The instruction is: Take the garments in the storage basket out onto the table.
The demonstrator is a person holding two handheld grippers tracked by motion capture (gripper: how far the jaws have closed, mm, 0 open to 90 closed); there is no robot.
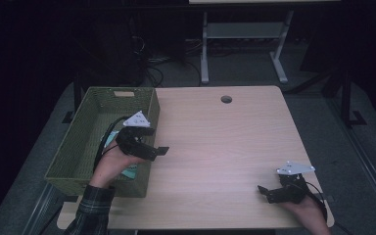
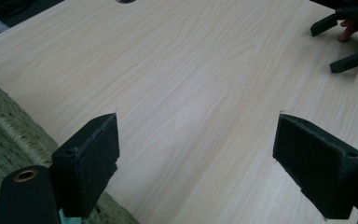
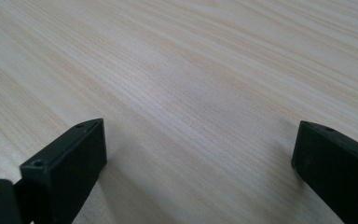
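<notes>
Left tool (image 1: 149, 147): jaws wide, empty, just above the green basket's (image 1: 149, 105) near rim, probably between picks.
Right tool (image 1: 269, 192): jaws wide, idle, low over bare table (image 1: 215, 142).

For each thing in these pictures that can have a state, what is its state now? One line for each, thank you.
left gripper: open, holds nothing, held above the basket's right wall.
right gripper: open, holds nothing, low over the table near its front right corner.
basket: upright at the table's left edge, a light teal thing lying inside.
table: bare wood between the grippers.
</notes>
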